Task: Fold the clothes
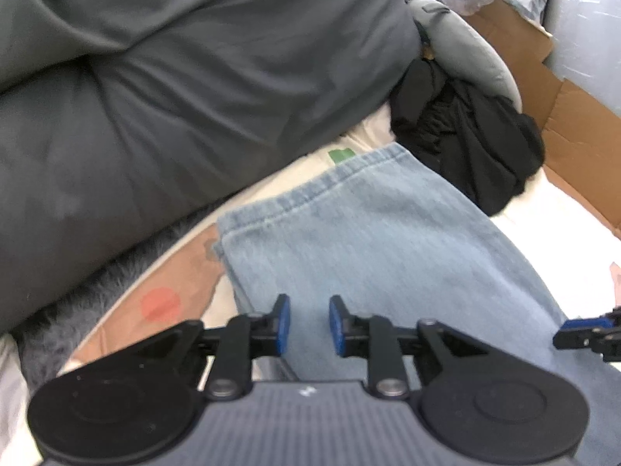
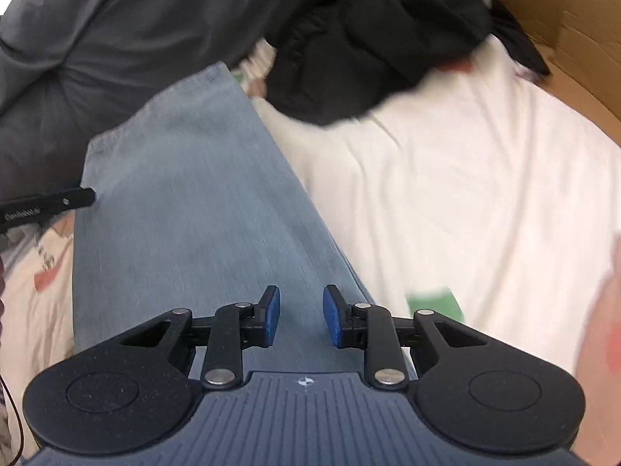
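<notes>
We hold the left gripper and the right gripper over the light blue jeans, both with fingers released and nothing between the blue pads. The jeans lie flat on a white sheet — hem at the far end, running back beneath both grippers. A dark grey cushion sits far left, a black garment bunches just beyond the hem to the right, and a cardboard box stands far right.

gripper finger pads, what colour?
Blue pads on black fingers, both grippers; clearest in the right wrist view.
</notes>
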`<action>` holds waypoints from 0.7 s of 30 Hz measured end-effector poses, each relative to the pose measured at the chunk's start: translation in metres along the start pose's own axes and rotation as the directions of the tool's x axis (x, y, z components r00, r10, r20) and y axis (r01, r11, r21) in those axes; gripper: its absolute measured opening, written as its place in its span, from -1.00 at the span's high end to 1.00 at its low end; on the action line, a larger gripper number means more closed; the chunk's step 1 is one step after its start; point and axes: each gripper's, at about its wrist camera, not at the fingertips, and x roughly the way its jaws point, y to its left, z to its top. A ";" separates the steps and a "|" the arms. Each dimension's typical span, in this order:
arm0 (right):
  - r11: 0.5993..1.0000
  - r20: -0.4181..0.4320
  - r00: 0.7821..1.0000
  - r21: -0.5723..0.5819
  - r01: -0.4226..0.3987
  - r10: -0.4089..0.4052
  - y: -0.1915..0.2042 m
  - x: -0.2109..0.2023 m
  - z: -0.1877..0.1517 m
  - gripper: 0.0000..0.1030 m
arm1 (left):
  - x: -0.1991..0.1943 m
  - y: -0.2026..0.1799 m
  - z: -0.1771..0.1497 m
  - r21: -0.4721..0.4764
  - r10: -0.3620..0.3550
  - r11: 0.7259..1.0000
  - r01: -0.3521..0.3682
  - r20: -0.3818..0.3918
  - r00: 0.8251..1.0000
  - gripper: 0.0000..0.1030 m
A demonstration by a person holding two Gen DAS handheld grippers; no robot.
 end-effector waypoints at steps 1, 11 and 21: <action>1.000 -0.014 1.000 0.008 0.011 -0.010 -0.001 -0.005 -0.006 0.38 | -0.003 -0.001 -0.003 0.001 -0.008 1.000 0.008 -0.009 1.000 0.49; 0.988 -0.097 0.994 0.147 0.053 -0.039 -0.015 -0.052 -0.081 0.36 | -0.033 -0.022 -0.037 -0.034 -0.127 0.992 0.124 -0.073 0.989 0.42; 0.958 -0.086 0.987 0.242 0.152 -0.135 -0.042 -0.081 -0.120 0.36 | -0.028 -0.073 -0.079 0.056 -0.257 0.960 0.275 -0.214 0.942 0.43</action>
